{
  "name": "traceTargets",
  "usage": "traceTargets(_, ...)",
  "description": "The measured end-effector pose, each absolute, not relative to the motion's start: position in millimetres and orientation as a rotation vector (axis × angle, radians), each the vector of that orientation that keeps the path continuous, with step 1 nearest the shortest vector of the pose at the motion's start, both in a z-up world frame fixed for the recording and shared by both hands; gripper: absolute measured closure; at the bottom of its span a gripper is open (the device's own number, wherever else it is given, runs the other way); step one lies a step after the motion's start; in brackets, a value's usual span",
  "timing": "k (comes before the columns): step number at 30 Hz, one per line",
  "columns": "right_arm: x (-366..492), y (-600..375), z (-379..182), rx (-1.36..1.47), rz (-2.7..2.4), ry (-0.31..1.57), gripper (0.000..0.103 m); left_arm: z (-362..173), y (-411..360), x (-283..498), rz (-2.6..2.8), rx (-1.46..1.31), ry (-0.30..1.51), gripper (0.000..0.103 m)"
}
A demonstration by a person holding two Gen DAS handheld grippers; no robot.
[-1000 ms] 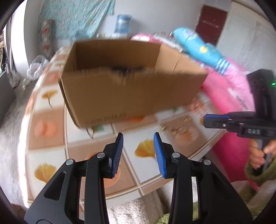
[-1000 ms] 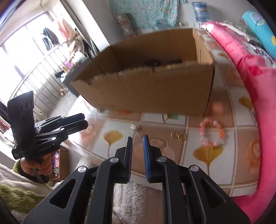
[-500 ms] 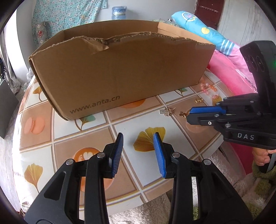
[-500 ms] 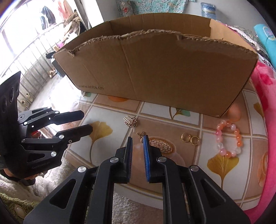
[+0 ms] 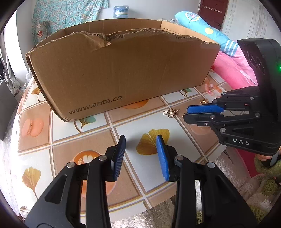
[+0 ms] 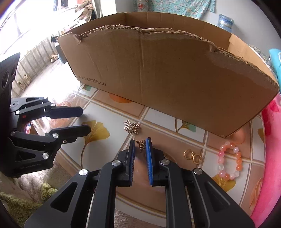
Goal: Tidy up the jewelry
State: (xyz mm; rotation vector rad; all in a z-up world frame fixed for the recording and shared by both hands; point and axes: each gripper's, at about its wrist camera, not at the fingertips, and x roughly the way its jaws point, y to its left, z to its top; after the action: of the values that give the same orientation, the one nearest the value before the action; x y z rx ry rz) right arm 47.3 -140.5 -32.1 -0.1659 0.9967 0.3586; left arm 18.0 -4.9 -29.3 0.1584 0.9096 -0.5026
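A brown cardboard box [image 5: 123,70] [image 6: 166,70] stands open on a round table [image 5: 175,175]. In front of it lie a gold chain charm [image 6: 131,126] [image 5: 170,112], a small gold butterfly charm [image 6: 141,144], two gold rings [image 6: 192,156] [image 5: 203,100] and a pink and orange bead bracelet [image 6: 229,162] [image 5: 213,90]. My right gripper [image 6: 141,140] [image 5: 186,112] is narrowly open, its fingertips on either side of the butterfly charm. My left gripper [image 5: 140,139] [image 6: 86,121] is open and empty above the table, left of the jewelry.
A pink quilt [image 6: 270,157] [image 5: 233,70] borders the table on the right. A fluffy rug [image 5: 158,214] lies below the table's front edge. A water bottle [image 5: 120,12] and a floral cloth [image 5: 70,14] are behind the box.
Both grippers moved forward and lower toward the table. My right gripper's tips came up around the butterfly charm. The box now looms larger in both views.
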Motion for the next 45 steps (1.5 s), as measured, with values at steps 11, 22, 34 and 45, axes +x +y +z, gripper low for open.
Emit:
traceTargets(11,52,-152,-34,-0.088,0.386,1.026,0.096,-29,-2,18,-0.503,0.149,0.908,0.068)
traceTargets(22,44,-176,-26,0.013,0.357,1.006,0.096,-25,0,17,-0.508,0.141,0.899,0.068)
traceTargets(34,35,-198,-25,0.051,0.346,0.984,0.096,-19,-27,27,-0.565,0.147,0.863,0.068)
traceTargets(45,32,-202,-34,0.073,0.354,0.993,0.096,-23,-50,38,-0.577,0.203,0.877,0.070)
